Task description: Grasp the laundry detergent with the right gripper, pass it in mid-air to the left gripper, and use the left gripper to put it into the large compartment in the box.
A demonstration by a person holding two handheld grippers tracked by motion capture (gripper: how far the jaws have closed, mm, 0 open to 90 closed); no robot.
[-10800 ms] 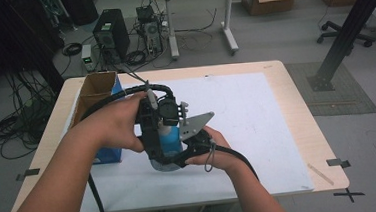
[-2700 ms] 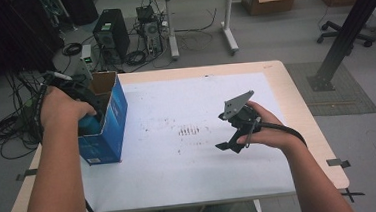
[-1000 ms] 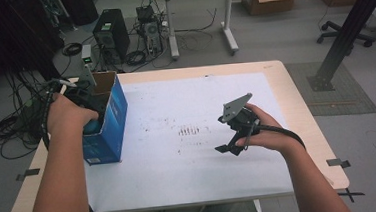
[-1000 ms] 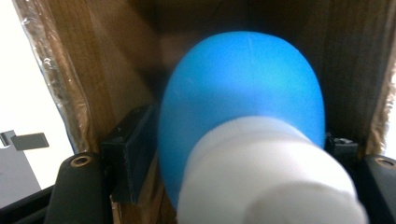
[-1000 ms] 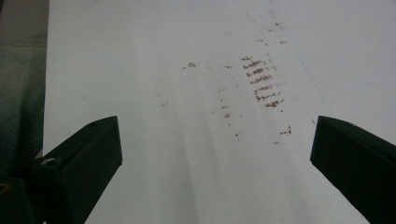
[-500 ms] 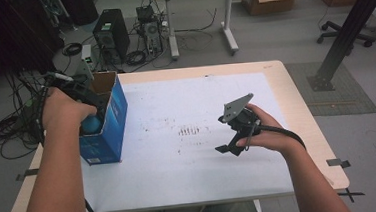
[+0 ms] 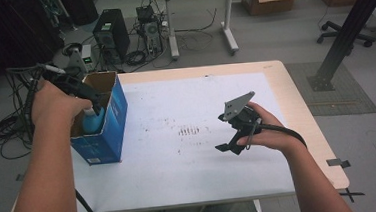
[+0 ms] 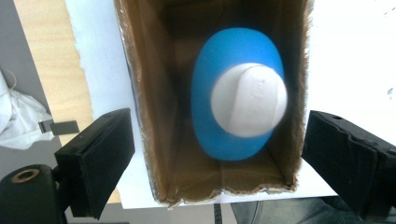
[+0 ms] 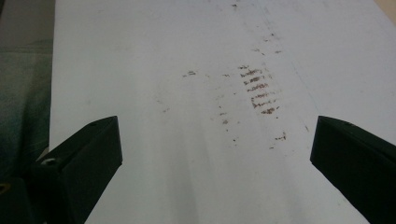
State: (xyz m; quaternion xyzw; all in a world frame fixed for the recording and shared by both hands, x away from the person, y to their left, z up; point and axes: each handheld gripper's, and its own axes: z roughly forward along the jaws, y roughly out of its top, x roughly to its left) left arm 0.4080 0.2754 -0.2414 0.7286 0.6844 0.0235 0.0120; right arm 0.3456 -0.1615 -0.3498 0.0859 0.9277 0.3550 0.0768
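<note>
Bottle (image 7: 93, 121) first: from the high view, it is standing upright inside the open blue box (image 7: 108, 131) at the left edge of the white sheet (image 7: 181, 176), its white cap (image 7: 90, 111) peeking above the rim. You are holding your left gripper (image 7: 82, 91) just over the box's opening, while your right gripper (image 7: 233, 135) is hovering over the sheet, well apart from the box and just beside a patch of brown marks (image 7: 190, 131).

Looking through the left gripper view, you are aiming straight down into the box (image 8: 154, 140); the blue bottle (image 8: 210, 126) with its white cap (image 8: 249, 100) is sitting between your jaws, which are spread wide and touching nothing.

Turning to the right gripper view, your jaws are again standing wide apart and gripping nothing, framing bare white sheet (image 9: 140, 70) and the brown marks (image 9: 258, 91).
</note>
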